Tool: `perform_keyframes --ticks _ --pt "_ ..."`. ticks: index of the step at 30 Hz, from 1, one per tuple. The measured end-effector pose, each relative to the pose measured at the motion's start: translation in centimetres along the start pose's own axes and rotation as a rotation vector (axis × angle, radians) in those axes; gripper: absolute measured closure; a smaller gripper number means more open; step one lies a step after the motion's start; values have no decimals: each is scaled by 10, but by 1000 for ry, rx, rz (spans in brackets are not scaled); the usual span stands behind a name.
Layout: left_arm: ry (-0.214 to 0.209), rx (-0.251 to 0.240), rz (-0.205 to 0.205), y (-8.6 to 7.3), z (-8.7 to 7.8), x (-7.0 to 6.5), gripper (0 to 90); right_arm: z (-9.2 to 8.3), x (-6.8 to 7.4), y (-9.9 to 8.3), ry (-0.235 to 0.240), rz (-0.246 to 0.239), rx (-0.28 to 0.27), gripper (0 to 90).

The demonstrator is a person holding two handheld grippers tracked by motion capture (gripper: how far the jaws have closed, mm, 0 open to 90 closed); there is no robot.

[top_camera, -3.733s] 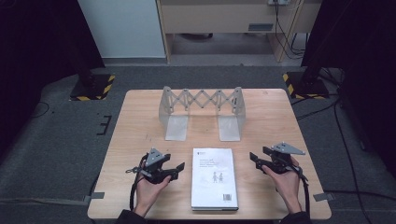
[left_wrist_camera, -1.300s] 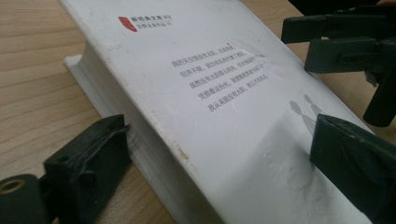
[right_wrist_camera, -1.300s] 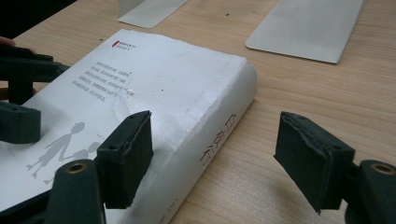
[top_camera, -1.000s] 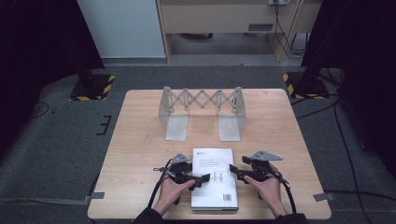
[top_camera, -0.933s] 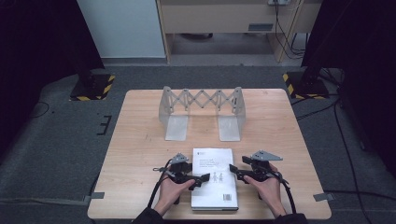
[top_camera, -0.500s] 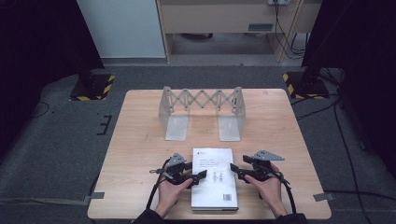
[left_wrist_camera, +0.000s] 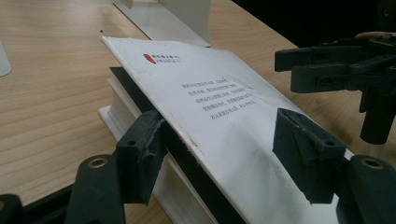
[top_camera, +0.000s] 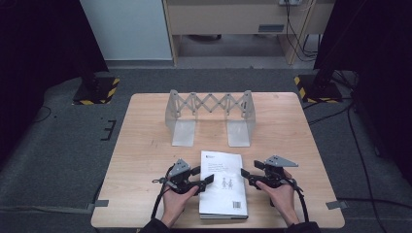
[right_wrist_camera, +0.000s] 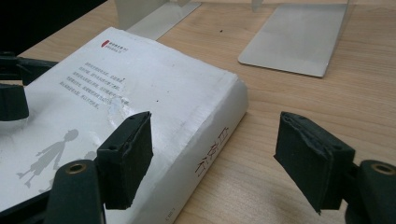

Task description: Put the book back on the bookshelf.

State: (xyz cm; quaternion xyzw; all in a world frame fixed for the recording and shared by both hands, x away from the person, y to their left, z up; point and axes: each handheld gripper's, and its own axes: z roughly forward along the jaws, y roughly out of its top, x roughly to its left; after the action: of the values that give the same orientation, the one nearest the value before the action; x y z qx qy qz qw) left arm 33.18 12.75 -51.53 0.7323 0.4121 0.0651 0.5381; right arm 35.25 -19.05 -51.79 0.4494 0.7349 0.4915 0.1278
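Left claw (left_wrist_camera: 219, 154) has just been closing on the lifted cover of the book (top_camera: 223, 182), which lies on the counter (top_camera: 145, 145); right claw (right_wrist_camera: 219, 158) stands apart at the spine. We judge the cover floppy, glossy; grip the thick block.

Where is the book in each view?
High view: book lies at the table's near edge, bottom centre, between the two hands.
Left gripper view: book runs diagonally from upper left to bottom right, its cover lifted.
Right gripper view: book at left and centre, spine facing right.
Shared landmark: the metal rack beyond the book.
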Motion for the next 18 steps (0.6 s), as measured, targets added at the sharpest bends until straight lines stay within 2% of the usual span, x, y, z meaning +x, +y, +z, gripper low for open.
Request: perform_keyframes --ticks 2,7,12,16,18 --pt "-20 7 -2 1 1 1 284 -1 0 0 0 7 -6 276" --pt "-36 8 -18 1 4 4 264 -1 -1 0 5 14 -7 277" --pt "-103 -49 -72 4 3 7 268 -1 -1 0 8 12 -8 276" --pt "-121 -29 -63 4 8 5 264 -1 -1 0 6 12 -6 276" --pt "-104 -20 -41 2 12 2 256 -1 -1 0 6 12 -6 277"
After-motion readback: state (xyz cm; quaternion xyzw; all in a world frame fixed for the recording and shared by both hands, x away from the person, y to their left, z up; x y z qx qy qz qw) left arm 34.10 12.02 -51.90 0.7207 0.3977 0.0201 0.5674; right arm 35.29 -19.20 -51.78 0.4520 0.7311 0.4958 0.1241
